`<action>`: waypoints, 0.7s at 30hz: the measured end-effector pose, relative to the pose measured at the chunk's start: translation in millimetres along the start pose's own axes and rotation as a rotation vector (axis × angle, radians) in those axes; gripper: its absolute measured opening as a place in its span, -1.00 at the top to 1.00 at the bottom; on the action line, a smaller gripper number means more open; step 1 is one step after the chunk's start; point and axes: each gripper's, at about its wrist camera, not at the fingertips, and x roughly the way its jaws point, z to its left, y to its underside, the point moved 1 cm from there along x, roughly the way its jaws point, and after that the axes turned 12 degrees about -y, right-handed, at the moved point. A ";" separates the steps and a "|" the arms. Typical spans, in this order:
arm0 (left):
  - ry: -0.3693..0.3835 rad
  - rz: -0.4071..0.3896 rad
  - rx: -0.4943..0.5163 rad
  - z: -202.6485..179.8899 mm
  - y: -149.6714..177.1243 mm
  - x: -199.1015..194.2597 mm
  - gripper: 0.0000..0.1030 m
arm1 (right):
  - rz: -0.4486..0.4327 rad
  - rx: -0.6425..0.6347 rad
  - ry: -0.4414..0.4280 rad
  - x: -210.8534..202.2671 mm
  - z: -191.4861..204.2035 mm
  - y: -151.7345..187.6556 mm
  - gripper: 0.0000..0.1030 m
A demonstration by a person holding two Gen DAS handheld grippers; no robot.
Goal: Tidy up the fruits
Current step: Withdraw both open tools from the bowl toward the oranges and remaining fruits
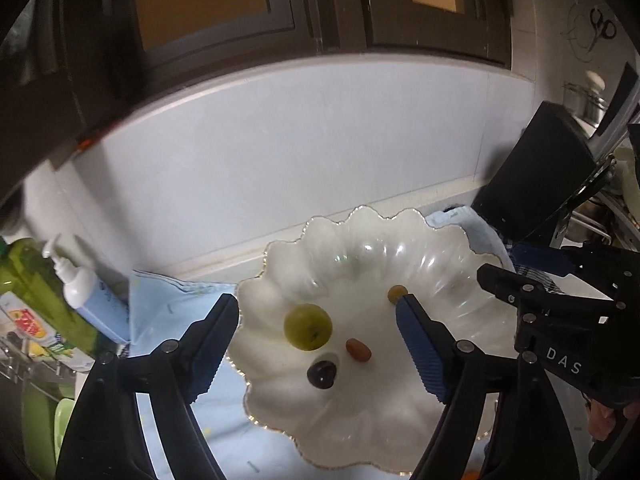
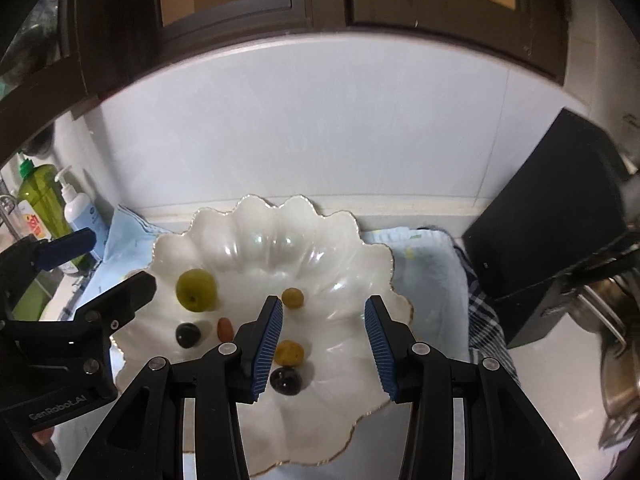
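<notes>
1. Here, in the left wrist view, we take the scalloped white plate (image 1: 360,248) as our landmark. The left gripper (image 1: 318,344) hangs over the plate's near-left part with its jaws spread wide and nothing between the pads; the right gripper (image 1: 532,280) shows at the plate's right edge, and from here we cannot tell how wide it stands.
2. On the plate in this view we count four fruits: one large green fruit (image 1: 308,326) left of centre, one dark grape (image 1: 322,374) just nearer us, one small reddish-brown fruit (image 1: 358,350) beside them, and one small yellowish fruit (image 1: 397,292) partly behind the right finger.
3. In the right wrist view the right gripper (image 2: 324,344) sits over the plate's (image 2: 320,216) middle, jaws partly apart and empty; the left gripper (image 2: 96,264) shows at the plate's left rim.
4. Here we count six fruits: one green fruit (image 2: 196,290), two dark grapes (image 2: 188,335) (image 2: 285,380), one reddish-brown fruit (image 2: 225,328) and two yellowish fruits (image 2: 292,297) (image 2: 289,353).
5. We judge all of them light, round and prone to roll on the glossy plate; the grapes look soft and thin-skinned, so we would pinch each across its widest middle with a gentle squeeze.
6. The plate itself looks brittle and slick; we would leave it resting on the blue cloth (image 2: 424,272).
</notes>
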 end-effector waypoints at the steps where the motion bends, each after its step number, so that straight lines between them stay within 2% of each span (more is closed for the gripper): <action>1: -0.003 -0.006 -0.002 1.7 0.4 -4.2 -0.66 | -0.011 0.004 0.003 -5.3 1.6 0.6 0.14; 12: -0.013 -0.119 0.002 13.3 11.4 -63.6 -0.74 | -0.078 0.026 -0.009 -55.6 16.0 9.5 0.14; 16: -0.016 -0.161 0.001 17.3 16.7 -83.2 -0.82 | -0.106 0.009 -0.001 -72.3 26.5 14.9 -0.08; 19: -0.016 -0.185 -0.003 19.9 19.6 -97.1 -0.89 | -0.129 -0.019 0.024 -86.5 34.1 19.9 -0.09; 21: -0.020 -0.192 -0.007 22.6 21.4 -104.8 -0.89 | -0.141 -0.023 0.026 -94.6 36.8 22.3 -0.19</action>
